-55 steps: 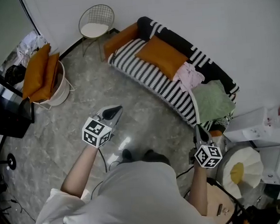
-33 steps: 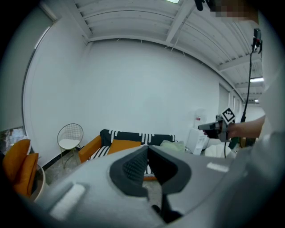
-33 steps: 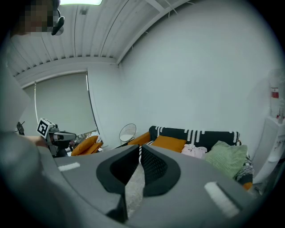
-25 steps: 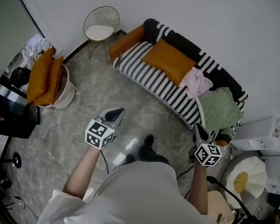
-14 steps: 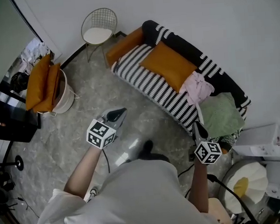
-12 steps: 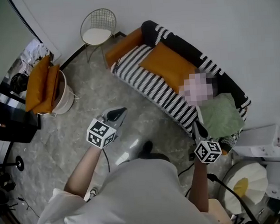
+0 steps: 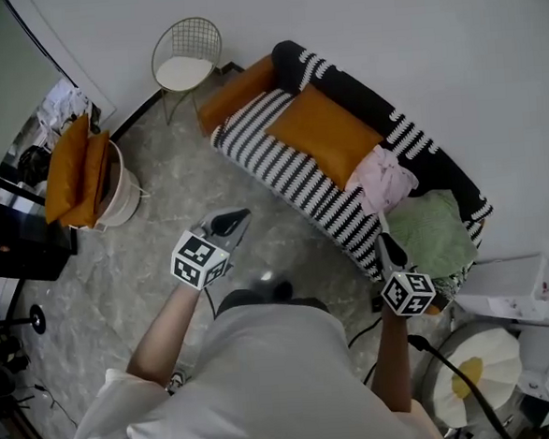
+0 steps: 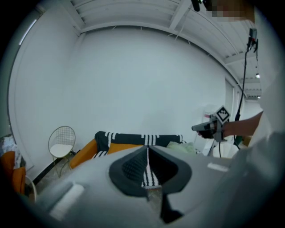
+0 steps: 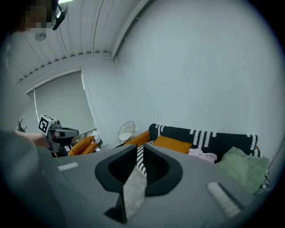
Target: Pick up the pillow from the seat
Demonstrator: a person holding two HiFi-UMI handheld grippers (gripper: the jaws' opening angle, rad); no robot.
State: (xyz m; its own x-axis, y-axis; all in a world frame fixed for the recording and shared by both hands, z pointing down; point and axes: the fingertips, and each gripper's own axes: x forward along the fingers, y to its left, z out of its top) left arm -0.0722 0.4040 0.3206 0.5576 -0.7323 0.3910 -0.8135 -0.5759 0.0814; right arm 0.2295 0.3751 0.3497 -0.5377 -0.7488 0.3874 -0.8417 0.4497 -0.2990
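A flat orange pillow (image 7: pixel 323 131) lies on the seat of the black-and-white striped sofa (image 7: pixel 290 171), leaning toward the backrest. It also shows as the orange pillow (image 8: pixel 122 146) in the left gripper view and the orange pillow (image 9: pixel 173 143) in the right gripper view. My left gripper (image 7: pixel 230 224) hangs over the floor short of the sofa, shut and holding nothing. My right gripper (image 7: pixel 385 248) is near the sofa's front edge by its right end. Its jaws have just been opening a little; a narrow gap shows with nothing in it.
An orange bolster (image 7: pixel 237 90) lies at the sofa's left end; a pink cloth (image 7: pixel 381 180) and a green cushion (image 7: pixel 432 234) lie at its right. A wire chair (image 7: pixel 186 56) stands by the wall. A white basket (image 7: pixel 120 182) with orange cushions is at the left.
The person has stepped toward the sofa, carrying both grippers forward. The sofa's front edge now lies closer to the right gripper.
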